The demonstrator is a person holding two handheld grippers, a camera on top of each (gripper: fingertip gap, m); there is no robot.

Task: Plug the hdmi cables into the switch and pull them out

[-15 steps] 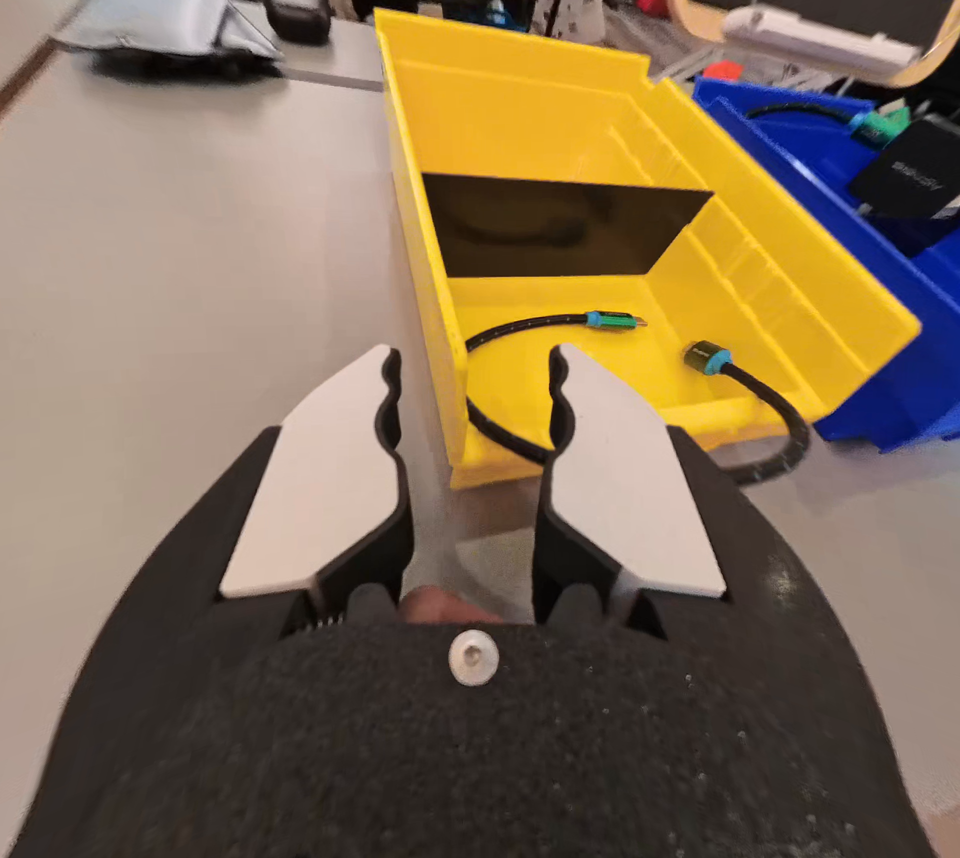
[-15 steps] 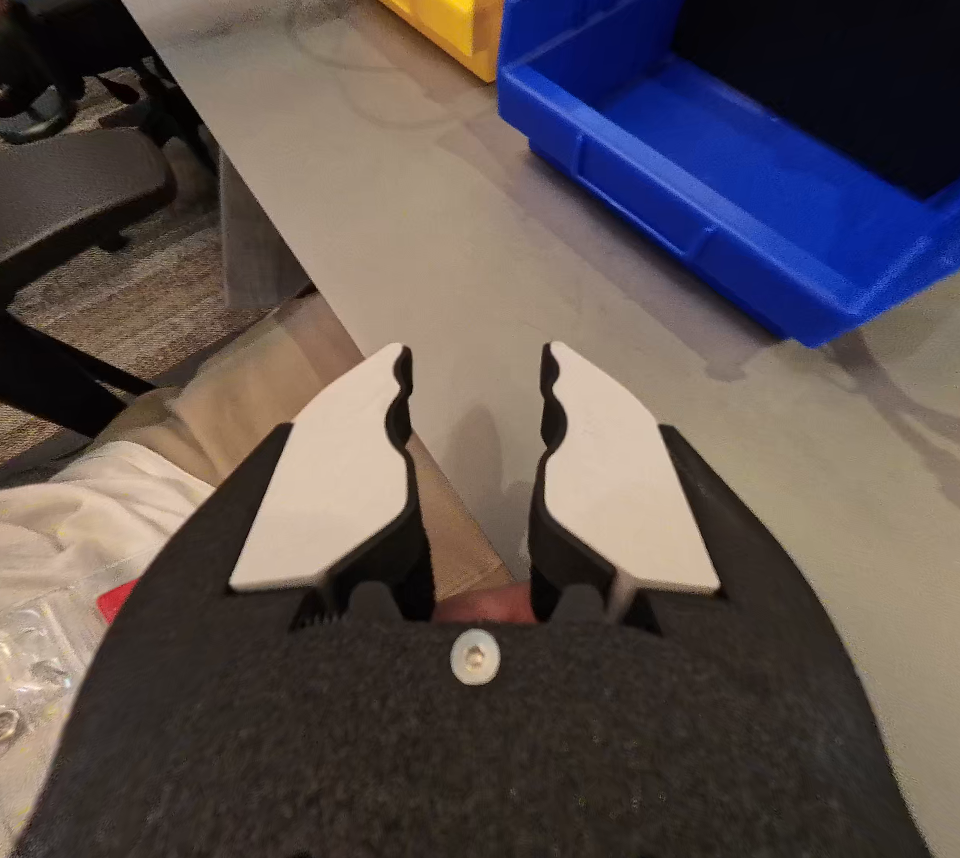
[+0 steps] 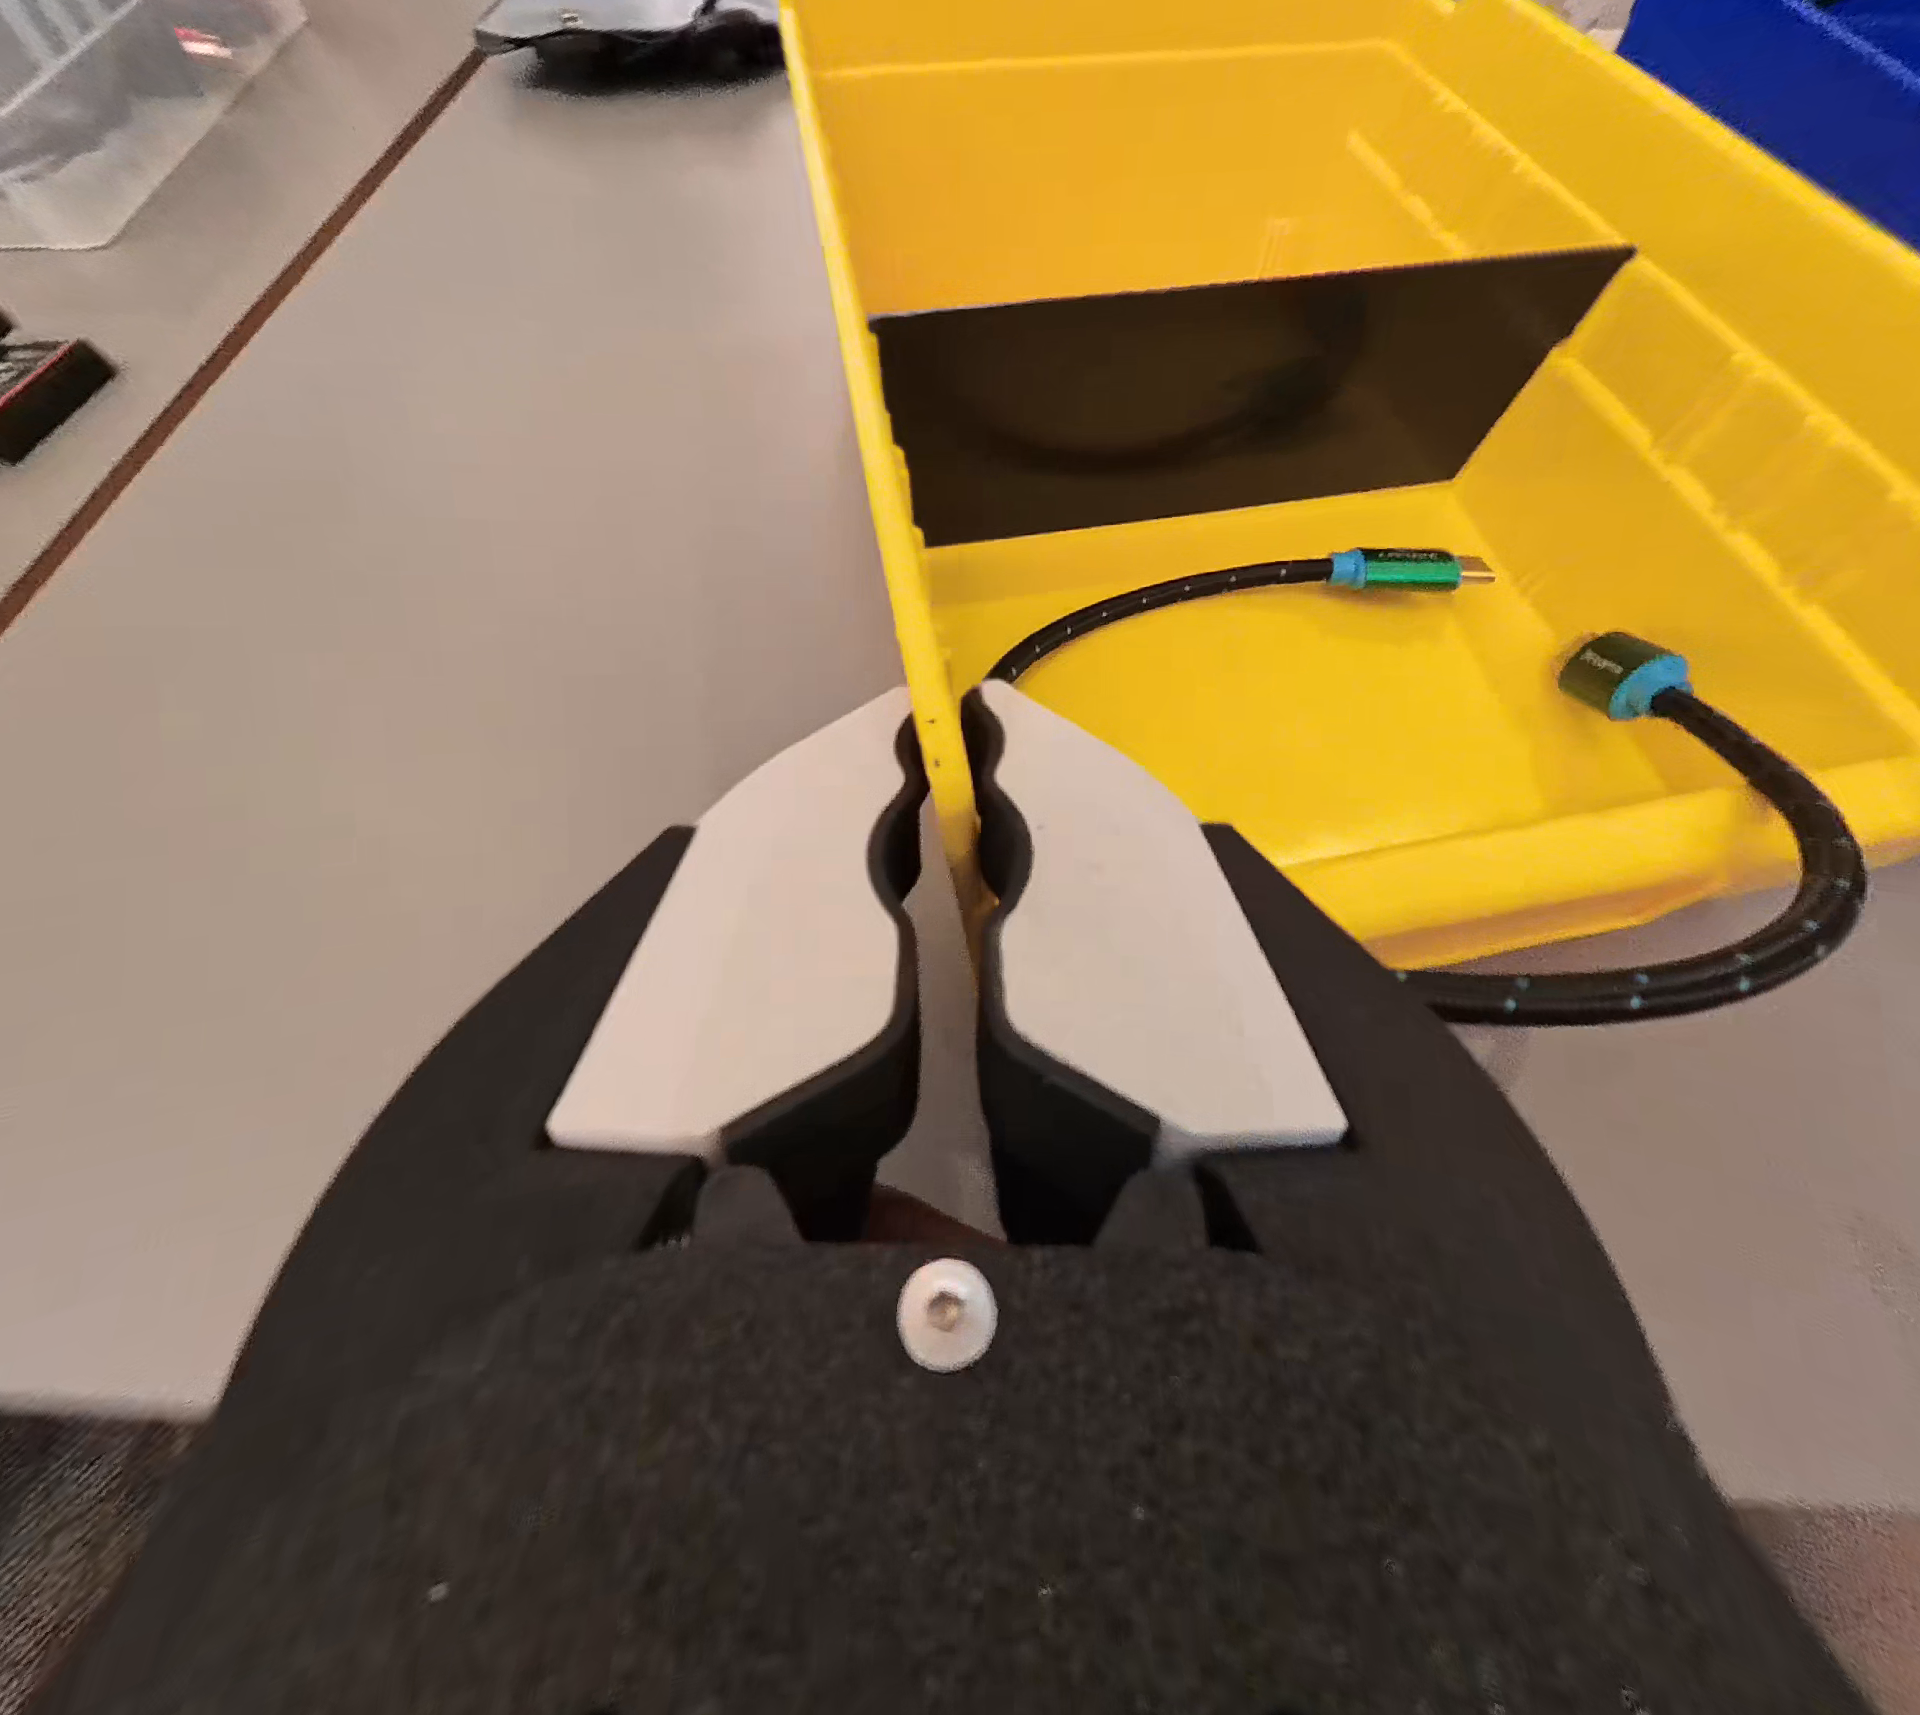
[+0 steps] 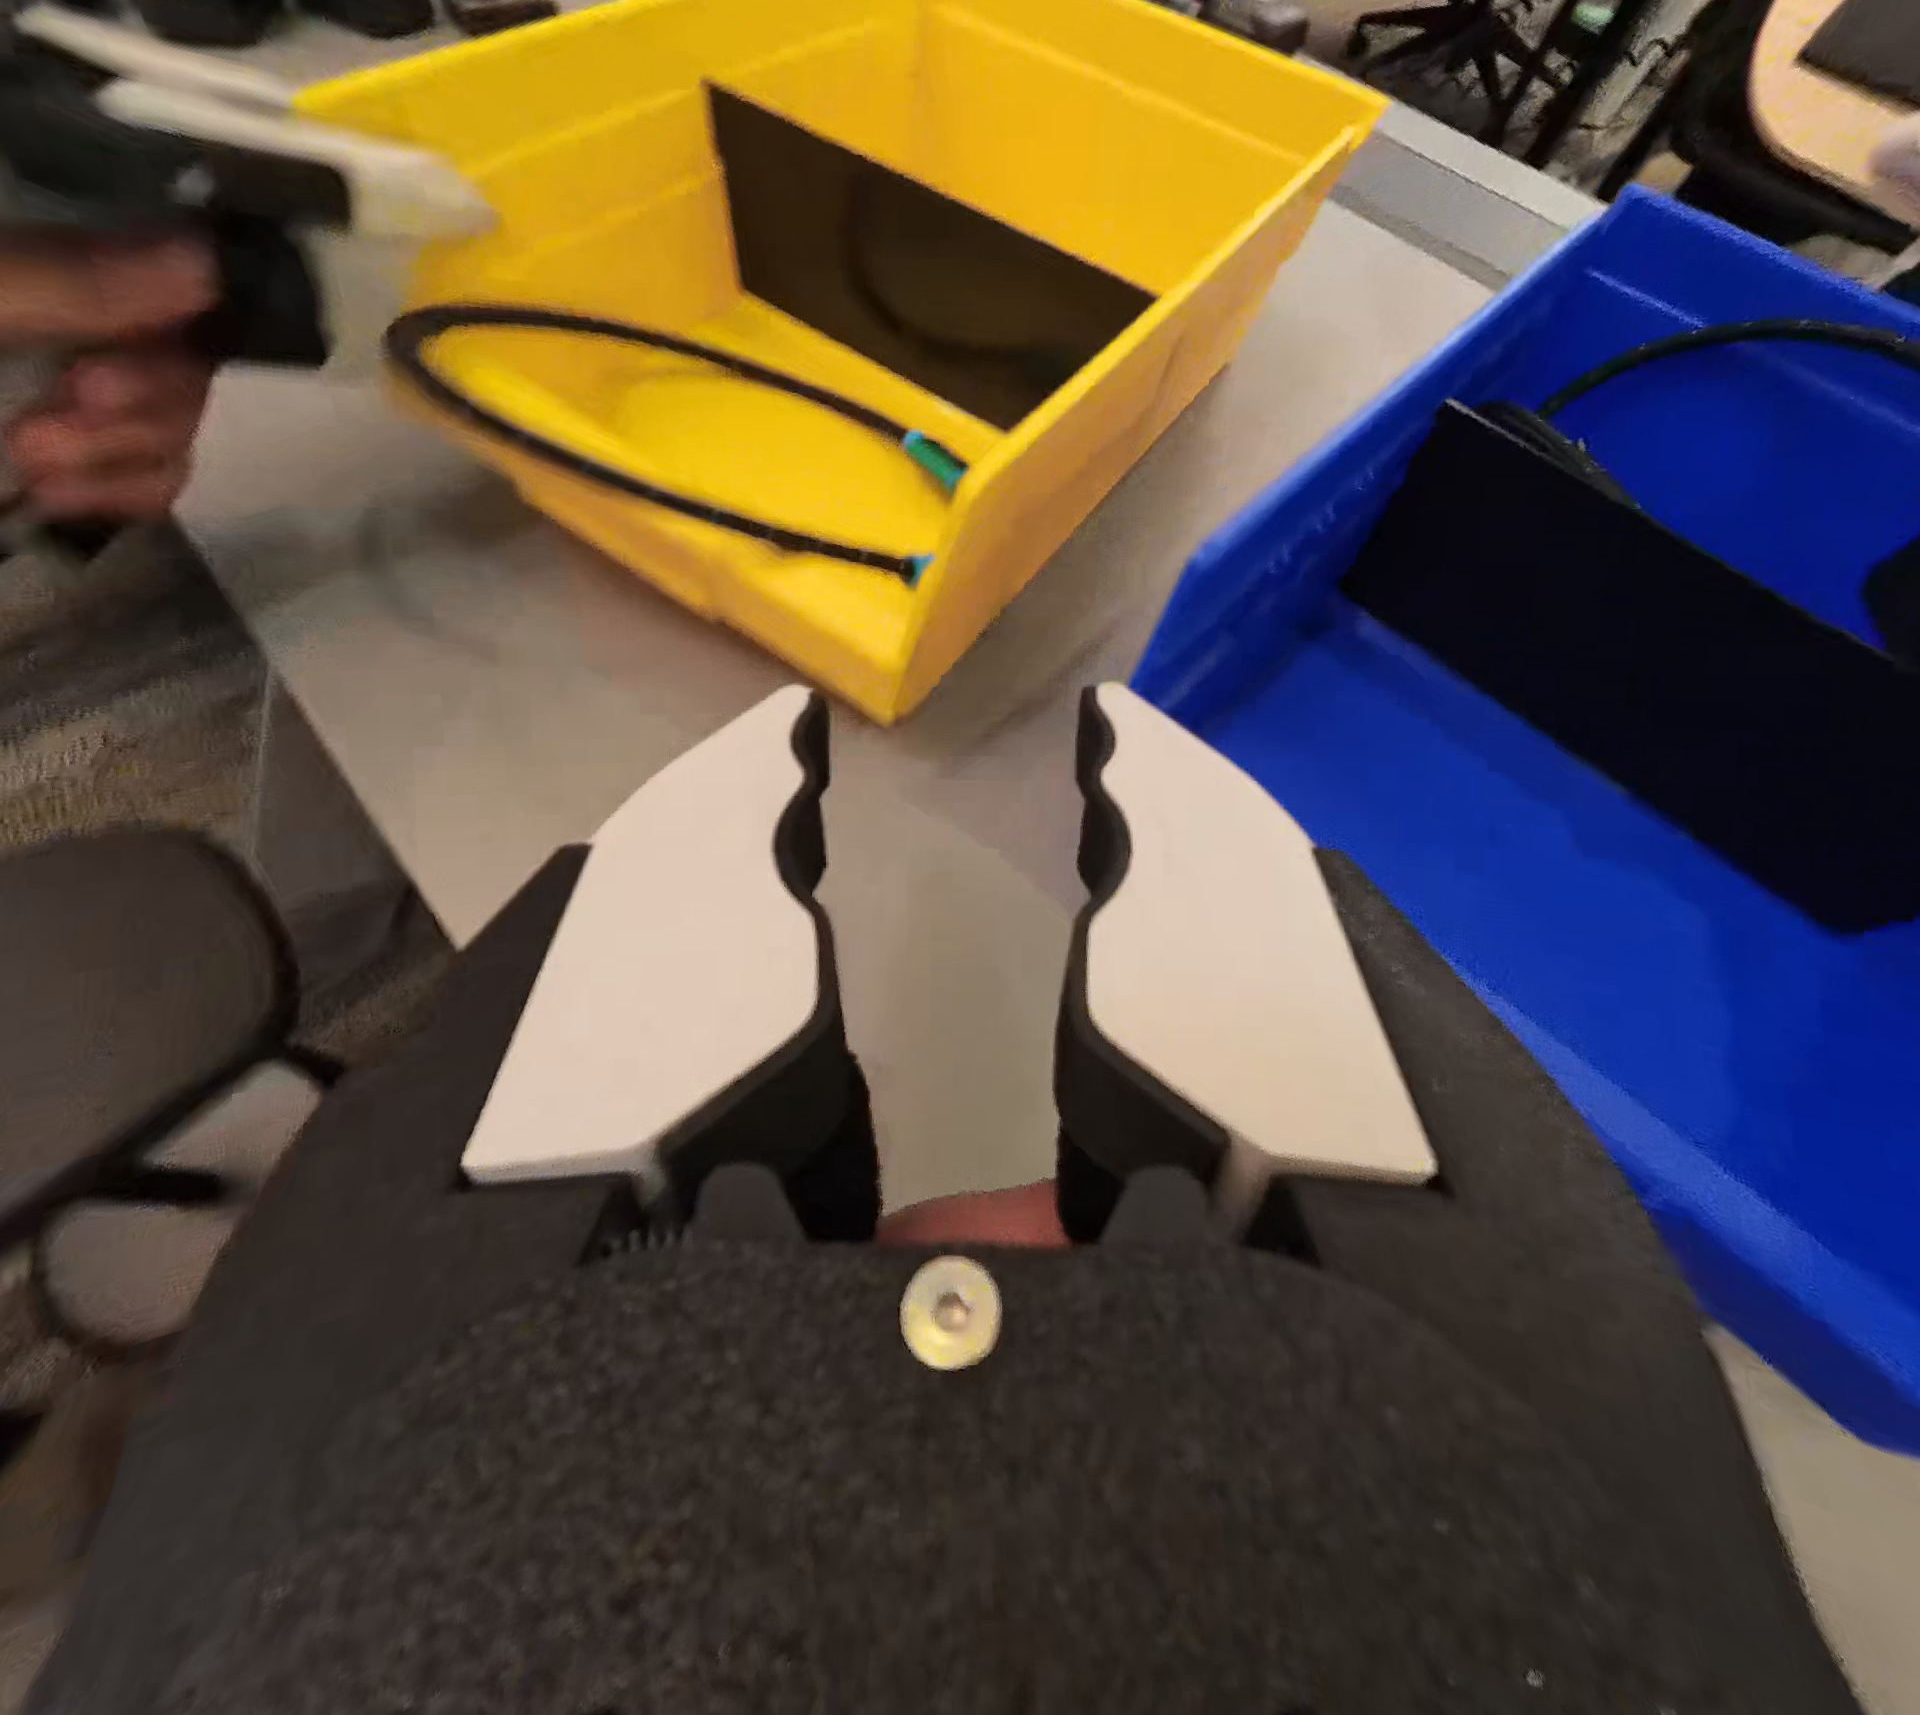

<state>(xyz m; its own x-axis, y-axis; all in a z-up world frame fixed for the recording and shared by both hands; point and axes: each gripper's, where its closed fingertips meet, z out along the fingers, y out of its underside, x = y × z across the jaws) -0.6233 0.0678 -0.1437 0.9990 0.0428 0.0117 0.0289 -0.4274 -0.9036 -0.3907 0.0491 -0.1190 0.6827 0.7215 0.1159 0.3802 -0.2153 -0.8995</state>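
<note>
So the left gripper (image 3: 943,720) has its jaws nearly clenched, just a thin slit between them, and the near corner of the yellow bin's (image 3: 1039,138) left wall shows right in that slit. Can't honestly tell whether the fingers (image 3: 769,917) are pinching the wall or just hanging above it. From the right wrist view the same gripper (image 4: 457,211) is over at the bin's (image 4: 1039,86) left rim, pretty blurred, with a person's hand (image 4: 94,377) wrapped round its grip.

The right gripper (image 4: 954,720) is released, jaws wide apart, nothing in them, only bare grey bench (image 4: 582,668) underneath. It hovers just in front of the gap between the yellow bin and the blue bin (image 4: 1455,990).

The hdmi cable (image 3: 1766,917) is a black braided one. It lies in the front compartment of the yellow bin, loops out over the low front lip onto the bench (image 3: 468,522) and curls back in. Both plugs sit on the bin floor: a green one with a blue collar (image 3: 1397,572) pointing right, and a second green plug (image 3: 1621,676) near the front lip.

A black divider (image 3: 1195,398) splits the yellow bin. The blue bin has its own dark divider (image 4: 1621,678), with another cable (image 4: 1714,346) behind it.
</note>
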